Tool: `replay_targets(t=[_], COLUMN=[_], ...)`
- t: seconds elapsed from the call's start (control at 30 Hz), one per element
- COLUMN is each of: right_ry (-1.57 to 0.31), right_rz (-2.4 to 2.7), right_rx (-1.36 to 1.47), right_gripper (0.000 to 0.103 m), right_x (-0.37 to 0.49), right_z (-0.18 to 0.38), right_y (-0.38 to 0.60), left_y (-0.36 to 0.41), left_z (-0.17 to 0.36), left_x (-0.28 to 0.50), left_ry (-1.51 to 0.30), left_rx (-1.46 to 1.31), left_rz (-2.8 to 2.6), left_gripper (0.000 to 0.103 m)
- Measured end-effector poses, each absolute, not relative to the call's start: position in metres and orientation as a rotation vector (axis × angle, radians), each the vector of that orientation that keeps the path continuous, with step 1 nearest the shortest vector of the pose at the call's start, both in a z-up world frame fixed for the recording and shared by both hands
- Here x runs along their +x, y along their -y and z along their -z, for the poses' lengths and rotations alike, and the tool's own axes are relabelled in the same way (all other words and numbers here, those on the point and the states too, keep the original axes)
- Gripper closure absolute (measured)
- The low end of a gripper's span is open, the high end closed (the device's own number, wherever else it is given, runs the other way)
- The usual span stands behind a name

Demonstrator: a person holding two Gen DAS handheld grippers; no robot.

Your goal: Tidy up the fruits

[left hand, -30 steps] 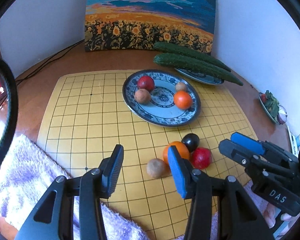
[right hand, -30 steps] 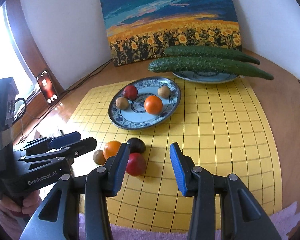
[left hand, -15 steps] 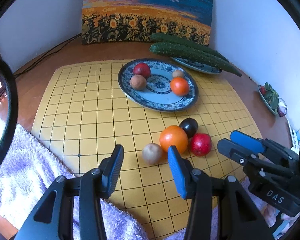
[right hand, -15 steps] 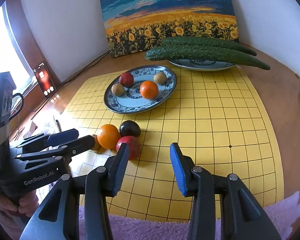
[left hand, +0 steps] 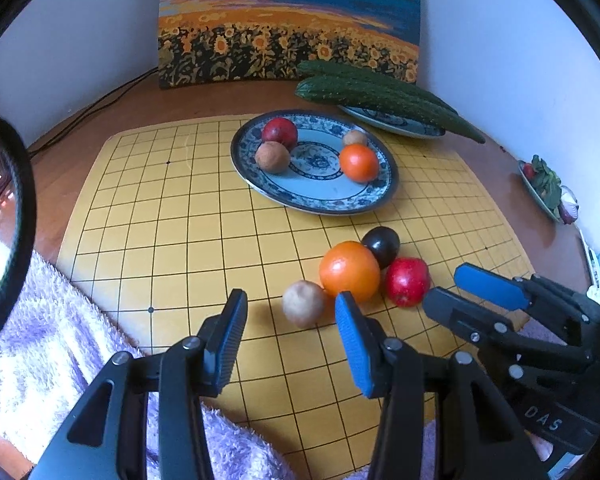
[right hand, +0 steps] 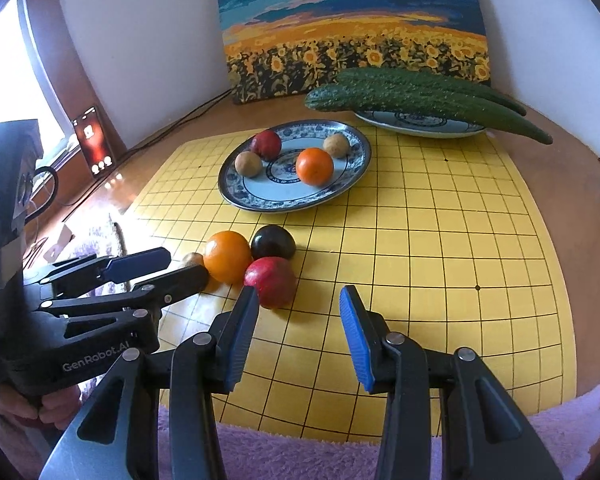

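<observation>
A blue-patterned plate on the yellow grid mat holds a red fruit, an orange and two brown fruits. In front of it lie a loose orange, a dark plum, a red fruit and a brown fruit. My left gripper is open and empty, just short of the brown fruit. My right gripper is open and empty, just short of the red fruit.
Two cucumbers rest on a second plate at the back right, before a sunflower painting. A purple towel lies along the near edge. A lit phone and cables sit at the left.
Both grippers have moved forward and lower toward the loose fruits, which now look larger and closer. Both stay open. No fruit has moved.
</observation>
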State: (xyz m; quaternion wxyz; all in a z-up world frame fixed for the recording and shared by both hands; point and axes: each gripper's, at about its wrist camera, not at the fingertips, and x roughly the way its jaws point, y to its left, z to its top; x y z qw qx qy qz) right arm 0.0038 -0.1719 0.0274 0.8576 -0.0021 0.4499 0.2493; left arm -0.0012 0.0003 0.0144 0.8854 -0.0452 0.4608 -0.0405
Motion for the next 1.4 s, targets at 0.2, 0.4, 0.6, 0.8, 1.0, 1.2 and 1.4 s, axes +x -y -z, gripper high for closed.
replay_targets(t=[0.2, 0.4, 0.6, 0.8, 1.0, 1.2, 1.4], right_ry=[-0.954, -0.955, -0.957, -0.963, -0.971, -0.979, -0.971], right_rz=[-0.527, -0.53, -0.534, -0.545, -0.559, -0.563, -0.572], right_rx=[-0.002, -0.001, -0.001, -0.004, -0.01, -0.004, -0.002], right_gripper=[0.06, 0.06, 0.06, 0.06, 0.06, 0.06, 0.06], right_x=[0.005, 0.005, 0.005, 0.006, 0.007, 0.012, 0.014], right_z=[-0.024, -0.024, -0.022, -0.021, -0.02, -0.016, -0.016], right_y=[0.171, 0.17, 0.168, 0.164, 0.16, 0.158, 0.157], left_y=[0.0, 0.001, 0.005, 0.002, 0.0, -0.004, -0.008], left_z=[-0.015, -0.015, -0.015, -0.016, -0.022, -0.024, -0.021], left_x=[-0.002, -0.003, -0.005, -0.005, -0.006, -0.006, -0.003], left_ry=[-0.951, -0.95, -0.943, -0.945, -0.934, -0.93, -0.941], left_rx=[-0.087, -0.08, -0.077, -0.086, -0.083, -0.096, -0.112], left_rz=[0.088, 0.105, 0.141, 0.146, 0.15, 0.15, 0.143], left_gripper=[0.055, 0.059, 0.075, 0.079, 0.079, 0.079, 0.079])
